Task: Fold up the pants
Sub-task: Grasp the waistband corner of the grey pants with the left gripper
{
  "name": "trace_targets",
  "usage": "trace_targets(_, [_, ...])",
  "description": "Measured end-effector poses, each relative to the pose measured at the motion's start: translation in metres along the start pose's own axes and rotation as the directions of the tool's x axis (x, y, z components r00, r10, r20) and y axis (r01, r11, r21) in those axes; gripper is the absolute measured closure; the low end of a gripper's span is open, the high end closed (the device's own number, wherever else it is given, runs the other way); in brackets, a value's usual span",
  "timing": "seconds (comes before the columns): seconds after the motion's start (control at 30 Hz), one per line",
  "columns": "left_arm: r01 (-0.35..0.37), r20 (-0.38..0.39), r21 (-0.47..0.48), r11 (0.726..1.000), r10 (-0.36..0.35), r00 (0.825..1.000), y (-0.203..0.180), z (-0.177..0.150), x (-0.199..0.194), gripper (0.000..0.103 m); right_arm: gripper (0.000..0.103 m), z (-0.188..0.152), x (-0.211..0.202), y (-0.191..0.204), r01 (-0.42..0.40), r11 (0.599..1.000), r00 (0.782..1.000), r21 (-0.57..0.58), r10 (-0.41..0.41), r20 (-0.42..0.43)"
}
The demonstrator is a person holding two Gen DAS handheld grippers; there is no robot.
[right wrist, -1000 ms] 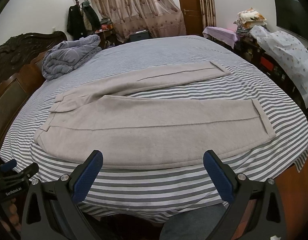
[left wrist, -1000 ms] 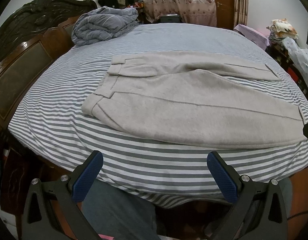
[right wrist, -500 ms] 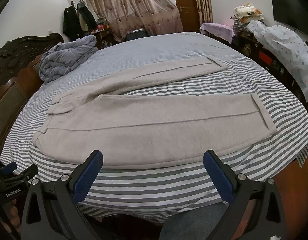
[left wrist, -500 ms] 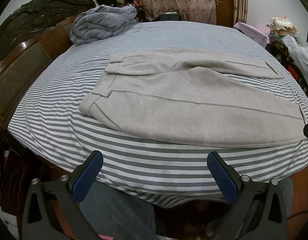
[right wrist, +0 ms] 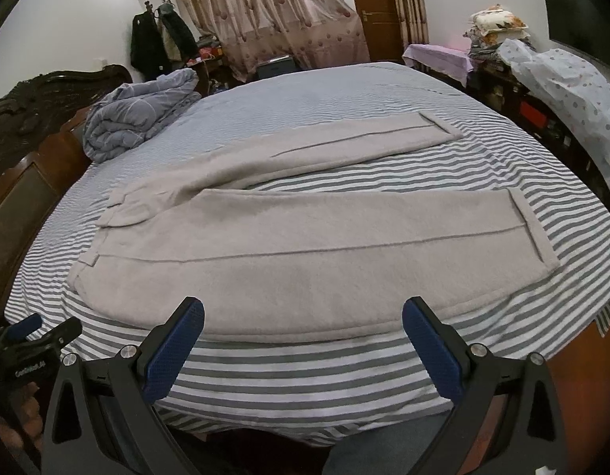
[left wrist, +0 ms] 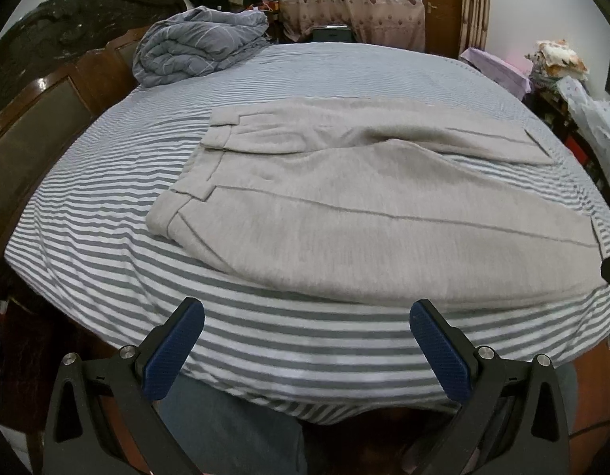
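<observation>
Fuzzy beige pants (left wrist: 364, 213) flat on striped bedsheet (left wrist: 107, 237), both hand-held grippers (left wrist: 307, 346) (right wrist: 303, 344) spread wide, empty.

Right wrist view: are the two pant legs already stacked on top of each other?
No, the pants lie spread on the striped bed sheet, legs apart with stripes showing between them.

Light grey pants (left wrist: 344, 213) on a grey-and-white striped sheet (left wrist: 107, 245).
</observation>
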State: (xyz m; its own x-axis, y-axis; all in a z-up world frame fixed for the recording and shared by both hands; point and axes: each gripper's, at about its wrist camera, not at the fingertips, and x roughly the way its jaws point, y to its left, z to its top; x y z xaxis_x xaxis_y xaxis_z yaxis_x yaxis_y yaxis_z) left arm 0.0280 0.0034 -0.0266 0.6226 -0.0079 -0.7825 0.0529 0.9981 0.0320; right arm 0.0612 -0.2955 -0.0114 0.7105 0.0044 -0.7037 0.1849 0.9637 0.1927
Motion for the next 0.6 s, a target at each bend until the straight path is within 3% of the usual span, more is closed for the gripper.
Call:
trace_targets(0.2, [-0.006,0.016,-0.072,0.997,0.007,1.0,0.039,0.032,0.015,0.002,0.003,0.013,0.015,0.008,-0.048,0.999,0.998,-0.007,0.048,-0.027])
trace_targets(0.47, [-0.002,0.037,-0.178,0.984,0.009,0.999,0.123,0.101,0.05,0.034,0.006,0.03,0.049,0.026,-0.061,0.998,0.996,-0.027,0.059,-0.073])
trace_targets(0.53, [0.0,0.039,-0.195,0.981,0.008,0.999,0.14,0.121,0.062,0.034,0.006,0.034,0.06,0.031,-0.058,0.998,0.995,-0.027,0.056,-0.085])
trace_targets(0.6, [0.049,0.05,-0.224,0.973,-0.039,0.998,0.16,0.142,0.076,0.034,0.007,0.038,0.072,0.036,-0.063,0.998,0.993,-0.028,0.06,-0.099])
